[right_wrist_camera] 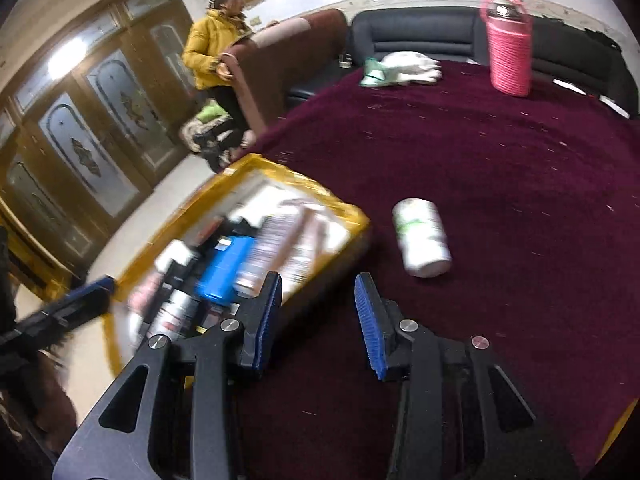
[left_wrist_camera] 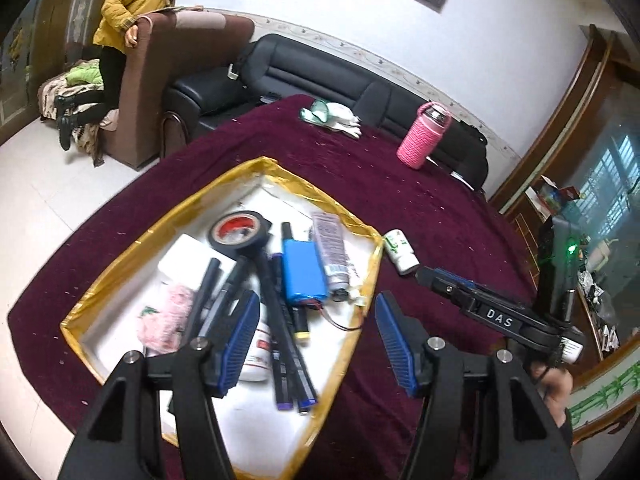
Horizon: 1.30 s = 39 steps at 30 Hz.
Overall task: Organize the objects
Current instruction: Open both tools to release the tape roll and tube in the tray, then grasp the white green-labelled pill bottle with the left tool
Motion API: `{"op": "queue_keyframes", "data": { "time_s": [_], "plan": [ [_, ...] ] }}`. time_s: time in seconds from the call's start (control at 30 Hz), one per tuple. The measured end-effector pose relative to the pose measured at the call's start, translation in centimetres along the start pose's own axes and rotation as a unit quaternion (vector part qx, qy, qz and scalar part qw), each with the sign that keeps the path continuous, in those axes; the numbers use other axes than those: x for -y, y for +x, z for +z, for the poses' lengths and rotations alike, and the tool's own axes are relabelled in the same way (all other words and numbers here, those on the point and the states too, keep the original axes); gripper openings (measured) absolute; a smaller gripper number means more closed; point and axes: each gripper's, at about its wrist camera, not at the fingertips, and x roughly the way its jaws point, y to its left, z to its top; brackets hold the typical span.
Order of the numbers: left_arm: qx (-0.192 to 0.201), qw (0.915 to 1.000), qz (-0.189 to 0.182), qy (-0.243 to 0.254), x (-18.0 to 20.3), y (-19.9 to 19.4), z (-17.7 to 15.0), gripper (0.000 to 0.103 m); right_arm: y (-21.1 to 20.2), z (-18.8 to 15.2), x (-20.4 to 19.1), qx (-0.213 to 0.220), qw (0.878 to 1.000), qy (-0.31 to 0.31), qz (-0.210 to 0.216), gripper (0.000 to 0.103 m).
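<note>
Over the tray: both tongs released, one bottle loose on the cloth

Left wrist view: above the gold-rimmed tray the left gripper hangs with its blue pads spread, nothing between them. Tray sits on the maroon tablecloth and is crowded: roll of black tape, blue battery pack with red wire, silver tube, several dark markers, a white jar, something pink and fuzzy. Small white bottle lies on its side just outside the tray's right corner. Right gripper reaches in from the right, its tip near that bottle; no contact that I can make out. Pink bottle and white gloves stand well apart at the far edge.

Right wrist view: right gripper also released, pads empty, over bare cloth beside the tray. Tray contents blurred. White bottle lies ahead and to the right, apart from the pads. Left gripper shows at the left edge. Person in a yellow jacket by the brown armchair
</note>
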Motion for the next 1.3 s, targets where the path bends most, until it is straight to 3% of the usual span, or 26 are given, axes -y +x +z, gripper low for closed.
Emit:
{"op": "queue_keyframes", "data": {
  "time_s": [0.17, 0.27, 0.8, 1.3],
  "plan": [
    [-0.016, 0.9997, 0.003, 0.015, 1.8, 1.3, -0.8, 0.060, 0.0, -1.3, 3.9, 0.023, 0.998, 0.050, 0.013, 0.038],
    [-0.022, 0.9995, 0.003, 0.022, 2.9, 2.1, -0.9, 0.060, 0.7, -1.9, 4.9, 0.019, 0.997, 0.071, -0.005, 0.038],
    [-0.050, 0.9978, -0.013, 0.041, 6.1, 5.5, -1.4, 0.060, 1.0, -2.2, 5.7, 0.016, 0.994, 0.083, -0.066, 0.038],
    [-0.068, 0.9964, -0.018, 0.047, 8.5, 9.5, -0.7, 0.060, 0.1, -1.9, 6.8, 0.023, 0.992, 0.096, -0.080, 0.038]
  ]
}}
